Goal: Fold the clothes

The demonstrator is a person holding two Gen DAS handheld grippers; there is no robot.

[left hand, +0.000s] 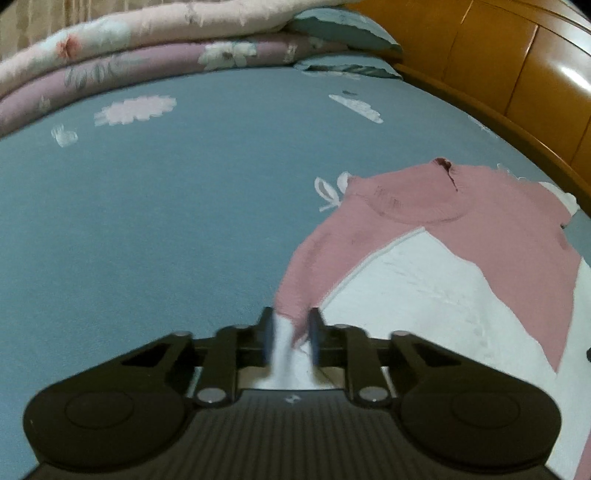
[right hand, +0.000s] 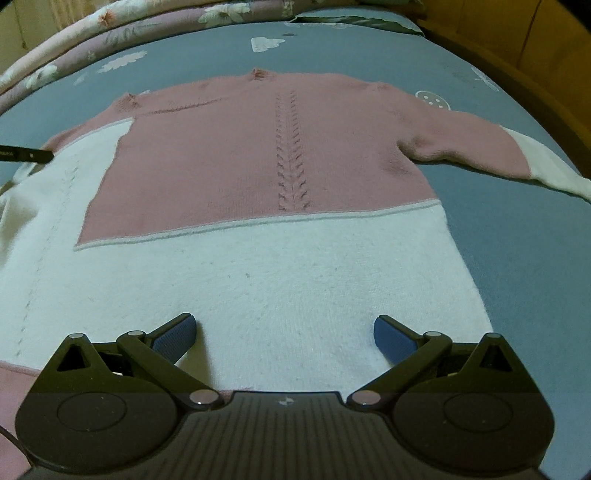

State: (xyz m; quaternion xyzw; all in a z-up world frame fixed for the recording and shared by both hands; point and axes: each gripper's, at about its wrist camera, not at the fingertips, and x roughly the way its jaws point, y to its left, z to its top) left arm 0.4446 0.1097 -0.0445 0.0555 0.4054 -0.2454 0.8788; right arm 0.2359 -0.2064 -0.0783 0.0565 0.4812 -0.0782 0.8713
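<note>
A pink and white knitted sweater [right hand: 258, 155] lies spread on a blue bed sheet [right hand: 517, 258], its right sleeve stretched out flat toward the right. In the left wrist view my left gripper [left hand: 291, 332] is shut on the sweater's left sleeve [left hand: 314, 266], the white cuff pinched between its pads. That sleeve is pulled in over the sweater's [left hand: 424, 280] white body. My right gripper [right hand: 284, 334] hangs open low over the white lower half of the sweater, with nothing between its fingers. A tip of the left gripper [right hand: 33, 153] shows at the left edge of the right wrist view.
Folded floral quilts [left hand: 147, 55] are stacked along the far side of the bed, with a teal pillow [left hand: 343, 26] beside them. A wooden headboard [left hand: 517, 74] runs along the right. The blue sheet [left hand: 147, 221] stretches wide to the left of the sweater.
</note>
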